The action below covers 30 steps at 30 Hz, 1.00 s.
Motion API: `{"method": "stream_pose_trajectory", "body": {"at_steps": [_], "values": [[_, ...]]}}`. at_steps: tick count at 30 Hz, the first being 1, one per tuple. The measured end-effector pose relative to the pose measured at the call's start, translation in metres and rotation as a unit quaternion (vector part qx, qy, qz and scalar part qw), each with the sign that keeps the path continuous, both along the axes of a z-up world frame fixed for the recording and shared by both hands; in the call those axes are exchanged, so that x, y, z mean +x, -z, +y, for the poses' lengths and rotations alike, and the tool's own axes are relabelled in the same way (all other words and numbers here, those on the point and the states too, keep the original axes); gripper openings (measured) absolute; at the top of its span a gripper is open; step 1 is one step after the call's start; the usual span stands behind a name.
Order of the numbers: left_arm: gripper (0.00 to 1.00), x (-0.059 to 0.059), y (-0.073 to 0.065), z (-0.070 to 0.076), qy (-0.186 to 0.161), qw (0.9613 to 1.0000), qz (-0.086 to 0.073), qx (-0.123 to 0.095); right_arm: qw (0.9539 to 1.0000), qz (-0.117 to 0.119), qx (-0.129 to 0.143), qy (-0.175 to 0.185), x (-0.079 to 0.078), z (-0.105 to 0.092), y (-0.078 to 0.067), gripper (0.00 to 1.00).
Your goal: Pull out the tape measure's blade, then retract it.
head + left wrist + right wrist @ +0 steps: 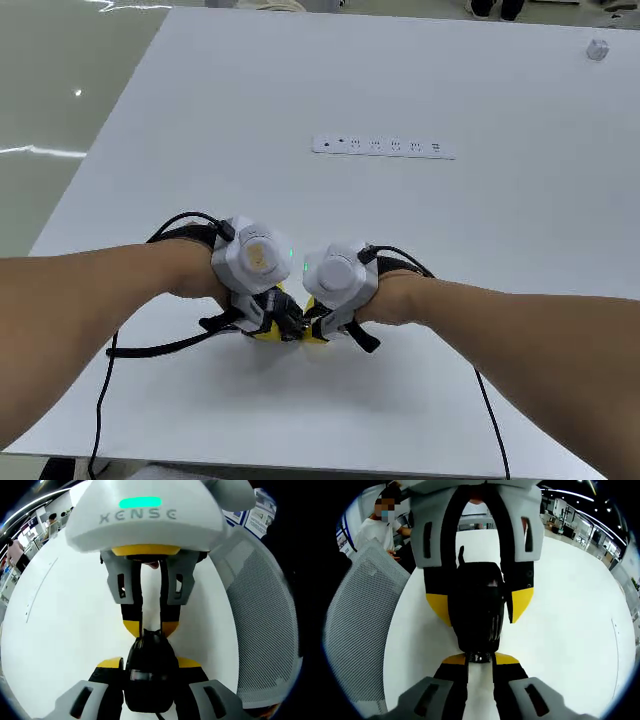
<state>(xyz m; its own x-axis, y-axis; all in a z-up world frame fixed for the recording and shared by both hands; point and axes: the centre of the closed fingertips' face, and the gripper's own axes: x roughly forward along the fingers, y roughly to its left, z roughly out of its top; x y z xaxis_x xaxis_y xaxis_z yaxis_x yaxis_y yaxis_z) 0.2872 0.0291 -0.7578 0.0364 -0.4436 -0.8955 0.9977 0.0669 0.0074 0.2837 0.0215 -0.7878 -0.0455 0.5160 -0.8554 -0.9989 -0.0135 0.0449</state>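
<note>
Jaws of left gripper [150, 663] and right gripper [480, 658] clamp tape measure [477, 605].

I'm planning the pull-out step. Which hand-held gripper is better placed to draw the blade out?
Right. The right hand-held gripper is pinched narrow on what looks like the blade tip of the tape measure; the left hand-held gripper clamps its body from both sides, so it likely anchors.

Left tongs [272, 322], right tongs [318, 326], meeting on tape measure [292, 318] — power strip [383, 147] beyond
</note>
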Motion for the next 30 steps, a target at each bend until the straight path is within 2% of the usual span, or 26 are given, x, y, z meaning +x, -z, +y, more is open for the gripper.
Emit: {"method": "stream_pose_trajectory", "body": {"at_steps": [1, 5, 7, 8, 10, 13, 18, 22, 30], "values": [[0.36, 0.0000, 0.0001, 0.0006, -0.001, 1.0000, 0.000, 0.000, 0.9998, 0.010, -0.009, 0.013, -0.0008, -0.0010, 0.0002, 0.18], [0.36, 0.0006, 0.0004, 0.0008, -0.003, 1.0000, 0.001, -0.003, 0.9990, -0.005, -0.043, -0.006, -0.0007, 0.0001, 0.0008, 0.16], [0.36, 0.0012, 0.0006, 0.0010, -0.004, 1.0000, 0.001, -0.002, 0.9992, -0.003, -0.039, -0.004, 0.0006, -0.0013, 0.0009, 0.15], [0.36, 0.0033, 0.0005, 0.0015, -0.015, 0.9999, 0.002, -0.001, 0.9995, 0.003, -0.032, -0.002, 0.0008, -0.0027, 0.0008, 0.14], [0.36, 0.0033, 0.0003, 0.0018, -0.011, 0.9999, 0.002, -0.001, 0.9998, 0.009, -0.017, 0.011, 0.0008, -0.0034, 0.0001, 0.13], [0.35, 0.0027, 0.0007, 0.0029, -0.008, 1.0000, 0.001, -0.001, 0.9997, 0.012, -0.011, 0.018, -0.0006, -0.0042, 0.0001, 0.12], [0.36, 0.0016, 0.0010, 0.0026, -0.003, 1.0000, 0.001, 0.000, 0.9993, 0.014, -0.011, 0.032, -0.0012, -0.0038, 0.0004, 0.12], [0.36, 0.0013, 0.0011, 0.0035, -0.003, 1.0000, 0.000, 0.001, 0.9994, 0.004, -0.018, 0.029, -0.0016, -0.0036, 0.0006, 0.12], [0.36, 0.0004, 0.0007, 0.0034, -0.003, 1.0000, -0.001, 0.000, 0.9994, 0.003, -0.015, 0.033, -0.0015, -0.0059, 0.0006, 0.12]]}}
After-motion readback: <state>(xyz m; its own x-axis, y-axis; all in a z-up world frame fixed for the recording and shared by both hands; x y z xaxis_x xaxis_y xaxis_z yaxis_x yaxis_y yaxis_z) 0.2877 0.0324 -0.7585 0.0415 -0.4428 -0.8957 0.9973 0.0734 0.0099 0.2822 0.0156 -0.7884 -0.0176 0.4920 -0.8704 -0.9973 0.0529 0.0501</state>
